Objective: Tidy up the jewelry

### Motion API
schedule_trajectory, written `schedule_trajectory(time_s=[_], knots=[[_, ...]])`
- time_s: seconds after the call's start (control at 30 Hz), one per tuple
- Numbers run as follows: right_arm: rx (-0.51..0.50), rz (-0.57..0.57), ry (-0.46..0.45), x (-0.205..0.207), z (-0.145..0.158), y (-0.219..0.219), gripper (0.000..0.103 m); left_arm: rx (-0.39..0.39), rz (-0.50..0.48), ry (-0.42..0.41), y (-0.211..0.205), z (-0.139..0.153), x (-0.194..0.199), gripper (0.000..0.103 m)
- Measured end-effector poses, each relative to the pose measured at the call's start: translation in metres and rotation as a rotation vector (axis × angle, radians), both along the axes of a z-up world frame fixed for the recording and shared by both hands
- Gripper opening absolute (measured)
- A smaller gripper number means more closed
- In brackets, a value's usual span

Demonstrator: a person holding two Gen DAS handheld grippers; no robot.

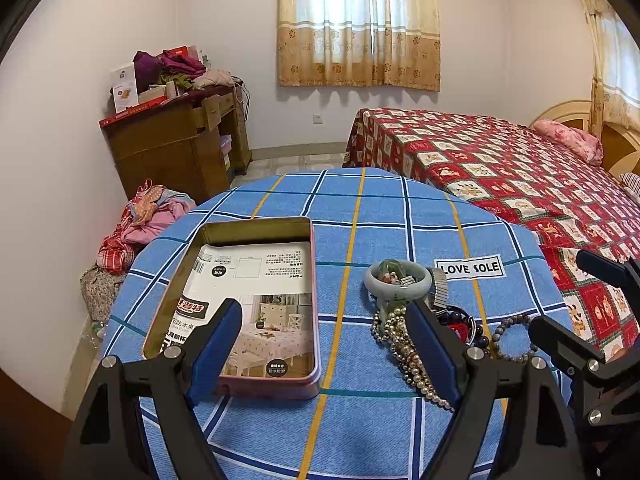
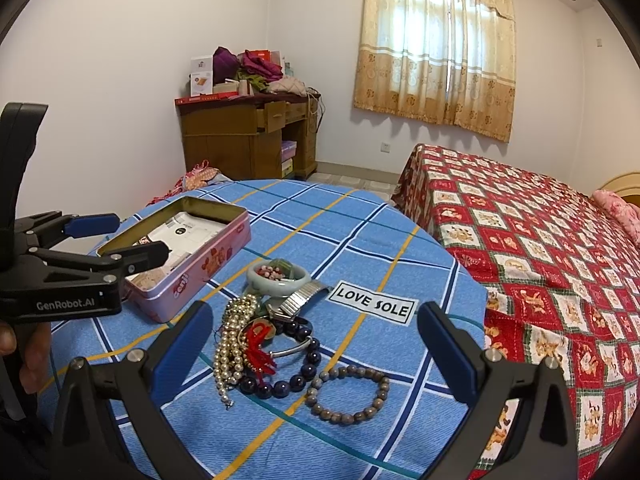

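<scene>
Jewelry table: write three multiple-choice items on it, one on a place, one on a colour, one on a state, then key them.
1. Where does the jewelry pile lie relative to the pink tin?
A. inside the tin
B. on the cloth to the tin's right
C. on the bed

2. What colour is the tablecloth mainly?
A. blue with a check
B. plain green
C. plain white

3. How do the left gripper and right gripper stand?
A. both shut on bracelets
B. left shut, right open
C. both open and holding nothing

Key:
1 B, the pearl strand, jade bangle and brown bead bracelet sit on the cloth beside the tin, which holds only a printed sheet.
2 A, blue with white, navy and yellow lines.
3 C, each wrist view shows wide jaws with nothing between them.
</scene>
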State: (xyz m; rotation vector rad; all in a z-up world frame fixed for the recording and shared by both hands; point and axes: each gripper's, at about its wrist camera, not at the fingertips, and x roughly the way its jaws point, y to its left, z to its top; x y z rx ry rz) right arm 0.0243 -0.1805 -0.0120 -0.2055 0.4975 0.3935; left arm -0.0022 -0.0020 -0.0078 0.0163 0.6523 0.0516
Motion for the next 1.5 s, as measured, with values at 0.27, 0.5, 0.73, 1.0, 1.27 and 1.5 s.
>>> schedule_trajectory(time_s=[0.27, 0.5, 0.73, 1.0, 1.27, 1.5], knots=[[-0.001, 0.000, 0.000, 0.000, -0.001, 0.000, 0.103, 0.000, 0.000, 0.002, 0.000, -0.001, 0.000, 0.084], [-0.003, -0.015, 0.019, 0.004, -0.008, -0.005, 0.103, -0.002, 0.007, 0.039, 0.001, -0.013, 0.004, 0.084], [-0.032, -0.069, 0.081, 0.016, -0.030, -0.028, 0.088, -0.033, -0.040, 0.063, -0.007, -0.024, 0.008, 0.084], [-0.033, -0.087, 0.128, 0.024, -0.046, -0.041, 0.080, -0.047, -0.133, 0.145, -0.031, -0.045, 0.024, 0.053], [-0.033, -0.074, 0.125, 0.022, -0.049, -0.036, 0.080, -0.064, -0.194, 0.212, -0.047, -0.064, 0.040, 0.031], [-0.036, -0.071, 0.127, 0.023, -0.050, -0.033, 0.080, -0.103, -0.241, 0.197, -0.043, -0.062, 0.034, 0.000]])
